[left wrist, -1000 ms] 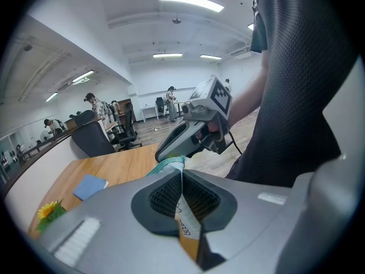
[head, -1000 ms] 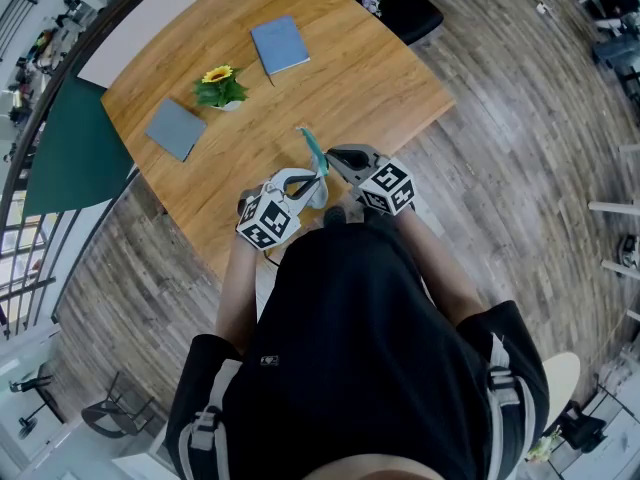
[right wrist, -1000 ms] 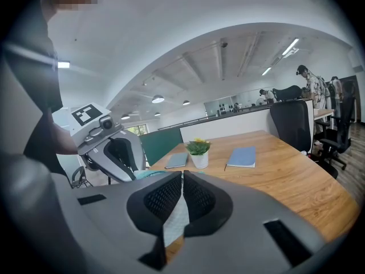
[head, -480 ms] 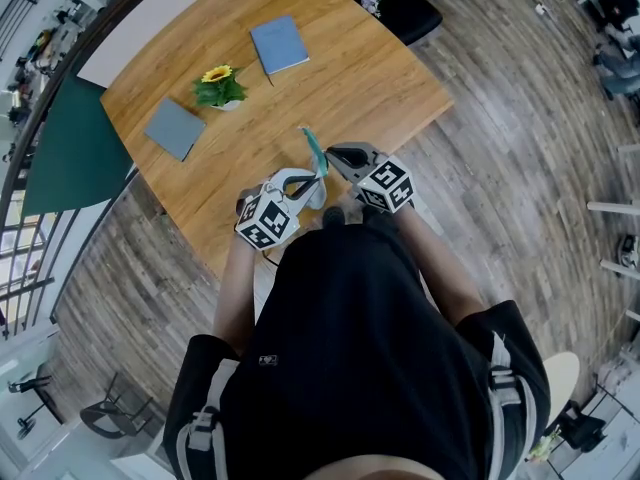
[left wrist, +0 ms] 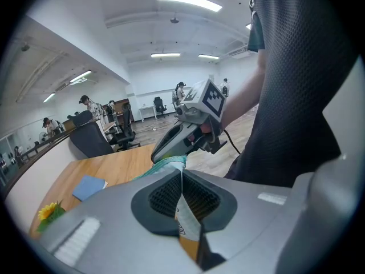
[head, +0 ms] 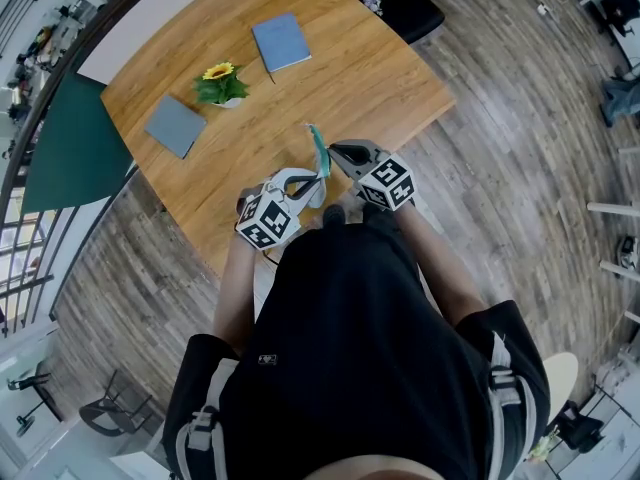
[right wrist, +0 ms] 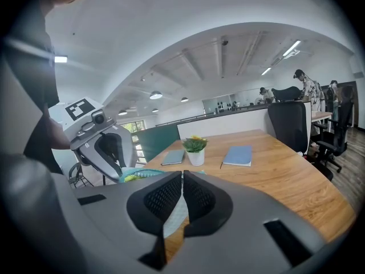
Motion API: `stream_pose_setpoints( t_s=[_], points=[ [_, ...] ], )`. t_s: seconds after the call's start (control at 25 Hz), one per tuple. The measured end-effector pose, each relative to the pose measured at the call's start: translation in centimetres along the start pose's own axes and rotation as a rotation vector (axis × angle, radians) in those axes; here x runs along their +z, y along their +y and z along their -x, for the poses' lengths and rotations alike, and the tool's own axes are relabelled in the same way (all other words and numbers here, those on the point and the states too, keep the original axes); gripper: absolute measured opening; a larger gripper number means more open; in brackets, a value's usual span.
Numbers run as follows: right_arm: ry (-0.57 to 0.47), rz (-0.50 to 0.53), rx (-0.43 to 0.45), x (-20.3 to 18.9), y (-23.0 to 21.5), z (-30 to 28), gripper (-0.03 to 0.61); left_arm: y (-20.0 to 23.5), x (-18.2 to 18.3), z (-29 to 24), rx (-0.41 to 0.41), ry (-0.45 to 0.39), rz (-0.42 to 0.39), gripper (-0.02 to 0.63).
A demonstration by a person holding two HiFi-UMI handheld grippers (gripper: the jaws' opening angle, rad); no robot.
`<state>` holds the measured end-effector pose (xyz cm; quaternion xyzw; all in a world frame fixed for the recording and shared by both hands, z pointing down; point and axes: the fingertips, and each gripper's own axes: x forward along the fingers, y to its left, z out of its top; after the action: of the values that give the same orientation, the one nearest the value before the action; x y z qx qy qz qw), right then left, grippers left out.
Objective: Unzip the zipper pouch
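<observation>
Left gripper point(left wrist: 181, 181) pinches the teal pouch point(head: 318, 150) from 8 o'clock and my right gripper point(right wrist: 182, 187) from 4 o'clock, keeping it lifted over the desk point(head: 370, 78) edge, taut, I judge, for unzipping.

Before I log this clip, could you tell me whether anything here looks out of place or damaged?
Nothing stands out. The pouch is pinched by the left gripper and right gripper; the flower pot stands upright, and the blue notebook and grey notebook lie flat on the table.
</observation>
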<state>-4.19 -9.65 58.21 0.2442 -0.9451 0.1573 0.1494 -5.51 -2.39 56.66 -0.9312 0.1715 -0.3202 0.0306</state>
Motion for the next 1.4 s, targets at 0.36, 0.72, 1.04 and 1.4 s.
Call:
stream_pose_setpoints(
  t_s=[0.36,0.72,1.04,1.4],
  points=[
    [0.012,0.002,-0.021,-0.2,-0.6,-0.4,0.013,0.2,-0.3,0.4,0.008,-0.001,0.009,0.008],
    [0.017,-0.012,-0.031,-0.5,-1.0,-0.7,0.012,0.0,-0.5,0.7,0.007,0.009,0.016,0.008],
    [0.036,0.001,-0.042,-0.8,-1.4,-1.0,0.014,-0.1,-0.7,0.8,0.008,0.019,0.013,0.008],
    [0.048,0.003,-0.057,-1.1,-1.8,-0.5,0.014,-0.3,-0.8,0.9,0.008,0.018,0.016,0.008]
  ],
)
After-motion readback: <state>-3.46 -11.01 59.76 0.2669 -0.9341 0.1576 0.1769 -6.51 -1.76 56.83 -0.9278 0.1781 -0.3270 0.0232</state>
